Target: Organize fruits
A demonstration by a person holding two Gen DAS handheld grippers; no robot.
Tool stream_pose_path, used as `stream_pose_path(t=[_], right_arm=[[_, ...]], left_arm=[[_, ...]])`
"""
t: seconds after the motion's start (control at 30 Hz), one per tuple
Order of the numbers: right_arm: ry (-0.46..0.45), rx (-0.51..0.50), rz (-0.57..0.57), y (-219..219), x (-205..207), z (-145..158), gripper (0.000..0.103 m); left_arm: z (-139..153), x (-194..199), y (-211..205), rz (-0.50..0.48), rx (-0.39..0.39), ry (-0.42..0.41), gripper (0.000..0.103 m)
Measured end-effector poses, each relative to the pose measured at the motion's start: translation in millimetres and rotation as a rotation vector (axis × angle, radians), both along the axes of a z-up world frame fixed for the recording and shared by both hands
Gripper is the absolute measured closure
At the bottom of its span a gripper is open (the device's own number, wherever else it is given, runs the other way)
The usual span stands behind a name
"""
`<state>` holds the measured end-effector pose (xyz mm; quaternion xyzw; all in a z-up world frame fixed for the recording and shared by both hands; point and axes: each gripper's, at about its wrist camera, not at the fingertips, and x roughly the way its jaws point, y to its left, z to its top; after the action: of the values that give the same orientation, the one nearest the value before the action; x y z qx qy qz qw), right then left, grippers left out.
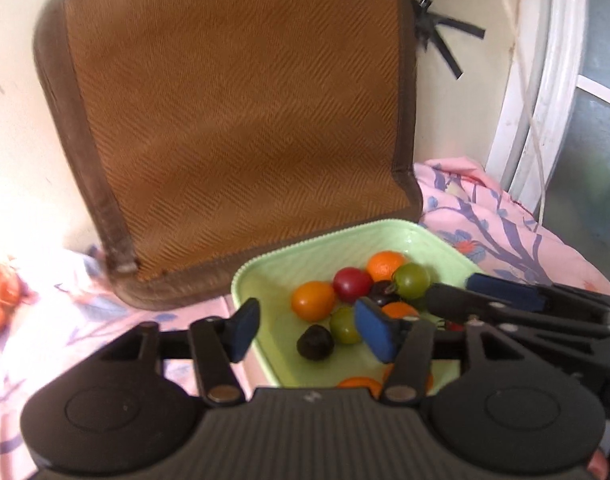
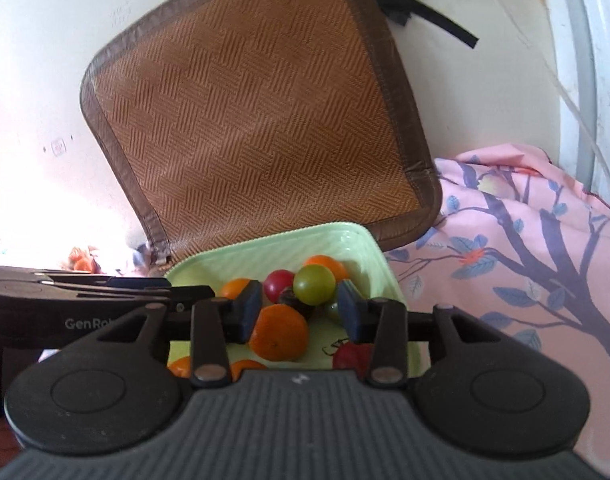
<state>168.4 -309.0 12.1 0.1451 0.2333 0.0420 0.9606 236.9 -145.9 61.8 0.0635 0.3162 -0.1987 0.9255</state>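
The right gripper [image 2: 299, 312], jaws open and empty, straddles the nearest orange [image 2: 279, 332] in the green tray [image 2: 369, 240]; the left gripper [image 1: 309, 330], likewise open, hovers over the tray's left rim.

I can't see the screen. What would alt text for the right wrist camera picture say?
A handheld right gripper, jaws open and holding nothing, hovers over a pale green tray of small orange, red, green and dark fruits, an orange fruit nearest. Behind stands a brown woven cushion; a pink flowered cloth lies beneath, and the left gripper reaches in from the left.
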Motion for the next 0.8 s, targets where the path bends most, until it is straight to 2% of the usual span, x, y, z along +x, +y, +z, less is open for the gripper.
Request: stream_pose_path(t=[0.17, 0.2, 0.23, 0.3, 0.37, 0.47, 0.53, 0.63, 0.8], right_arm=[[-0.050, 0.028, -0.045, 8, -42, 14, 0.054], [-0.059, 0.031, -0.055, 11, -51, 17, 0.053], [-0.068, 0.036, -0.063, 14, -60, 20, 0.052], [-0.087, 0.050, -0.079, 20, -79, 24, 0.048], [-0.099, 0.049, -0.094, 26, -97, 27, 0.043], [-0.104, 0.041, -0.112, 36, -121, 30, 0.035], [-0.111, 0.054, -0.130, 40, -138, 30, 0.024], [-0.106, 0.094, -0.159, 43, -160, 26, 0.015], [-0.063, 0.179, -0.164, 44, -180, 20, 0.015]], left_arm=[[16, -40, 8, 0.010, 0.010, -0.069, 0.043], [19, -51, 11, 0.014, 0.011, -0.083, 0.038], [21, -59, 14, 0.022, 0.012, -0.095, 0.027], [23, -78, 21, 0.045, 0.010, -0.115, 0.019], [24, -97, 28, 0.055, 0.004, -0.124, 0.014], [24, -122, 40, 0.091, 0.002, -0.136, 0.001], [24, -139, 50, 0.112, 0.001, -0.141, 0.000], [20, -159, 57, 0.144, 0.032, -0.117, 0.000], [11, -189, 65, 0.173, 0.065, -0.147, 0.000]])
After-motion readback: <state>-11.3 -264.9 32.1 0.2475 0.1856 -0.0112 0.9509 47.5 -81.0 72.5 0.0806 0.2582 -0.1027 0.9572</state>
